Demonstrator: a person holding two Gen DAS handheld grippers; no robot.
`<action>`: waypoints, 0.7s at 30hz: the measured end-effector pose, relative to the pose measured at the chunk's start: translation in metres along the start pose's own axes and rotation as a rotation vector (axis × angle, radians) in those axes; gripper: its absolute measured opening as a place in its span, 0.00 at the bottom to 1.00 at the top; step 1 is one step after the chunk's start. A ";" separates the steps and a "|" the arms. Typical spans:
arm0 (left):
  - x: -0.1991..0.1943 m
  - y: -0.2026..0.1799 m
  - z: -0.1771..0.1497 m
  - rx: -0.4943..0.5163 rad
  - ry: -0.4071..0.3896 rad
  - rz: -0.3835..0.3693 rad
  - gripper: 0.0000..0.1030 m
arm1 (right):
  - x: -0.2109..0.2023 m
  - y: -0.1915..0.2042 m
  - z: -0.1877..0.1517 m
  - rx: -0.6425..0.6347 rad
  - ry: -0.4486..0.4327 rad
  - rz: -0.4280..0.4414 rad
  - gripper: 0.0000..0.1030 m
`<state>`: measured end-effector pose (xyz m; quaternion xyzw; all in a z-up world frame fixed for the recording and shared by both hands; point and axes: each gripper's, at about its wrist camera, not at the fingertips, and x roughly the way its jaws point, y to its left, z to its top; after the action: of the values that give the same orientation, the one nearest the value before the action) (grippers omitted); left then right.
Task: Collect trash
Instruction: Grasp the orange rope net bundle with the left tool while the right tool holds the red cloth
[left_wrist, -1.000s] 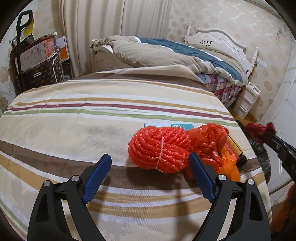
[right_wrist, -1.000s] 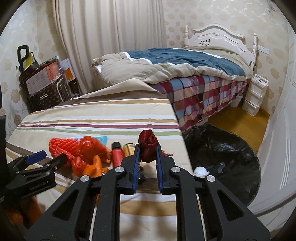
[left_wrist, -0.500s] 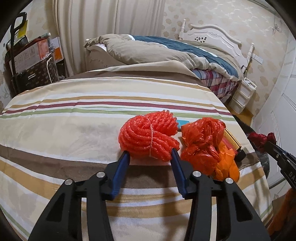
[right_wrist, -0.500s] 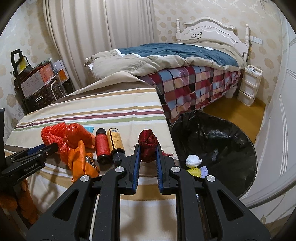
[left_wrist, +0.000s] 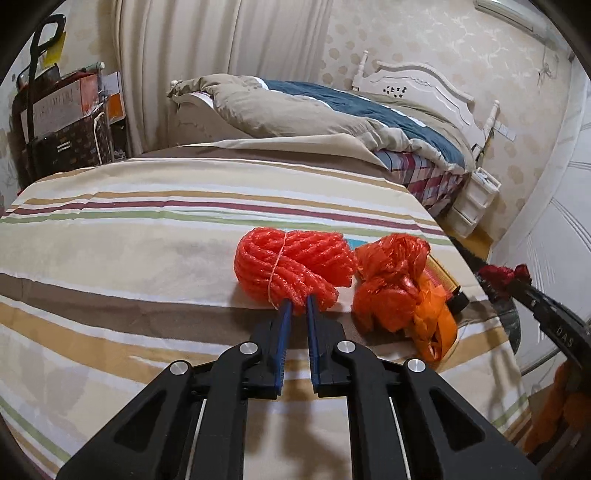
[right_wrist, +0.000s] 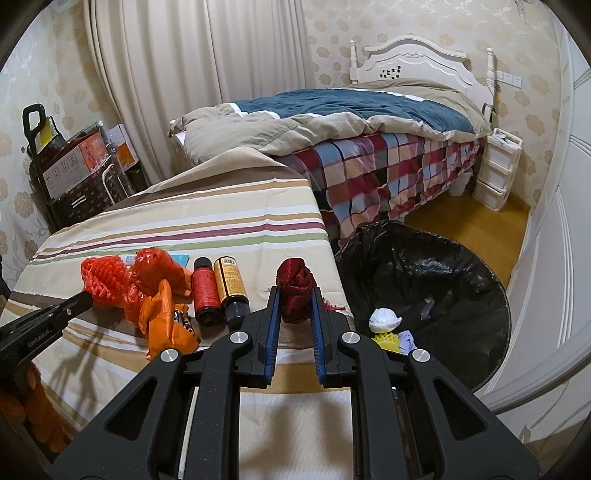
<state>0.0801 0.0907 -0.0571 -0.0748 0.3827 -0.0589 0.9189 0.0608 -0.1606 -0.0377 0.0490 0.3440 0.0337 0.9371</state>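
Left wrist view: the left gripper (left_wrist: 298, 304) pinched the red netting (left_wrist: 291, 266); the right gripper (right_wrist: 295, 301) clamped a dark red rag (right_wrist: 295, 291), both seemingly bound for the bin (right_wrist: 443, 273).

The left tongs (left_wrist: 299, 306) are clamped on the near edge of a coil of rope (left_wrist: 291, 264) lying on the striped cloth (left_wrist: 129, 236); just right of the coil sits a crumpled bag (left_wrist: 391, 284), and right of that two bottles (right_wrist: 218, 288) lie side by side. The right tongs (right_wrist: 295, 306) stand right of the bottles, pinching a wad of cloth (right_wrist: 295, 288) above the table's right edge. Right of and below them stands a lined bin (right_wrist: 443, 269) with scraps (right_wrist: 384, 319) in it, and behind everything is a bed (right_wrist: 369, 122).
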 end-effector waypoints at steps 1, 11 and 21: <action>0.001 0.001 -0.001 -0.006 0.006 -0.002 0.11 | 0.000 0.000 0.000 -0.001 0.001 0.000 0.15; -0.003 0.003 -0.003 -0.040 -0.011 0.023 0.57 | -0.001 0.003 -0.001 -0.002 0.010 0.004 0.15; 0.013 -0.004 0.012 -0.046 -0.020 0.098 0.76 | 0.006 0.002 -0.005 0.003 0.023 0.007 0.15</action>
<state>0.0973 0.0856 -0.0575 -0.0778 0.3781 -0.0044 0.9225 0.0620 -0.1580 -0.0456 0.0509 0.3546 0.0369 0.9329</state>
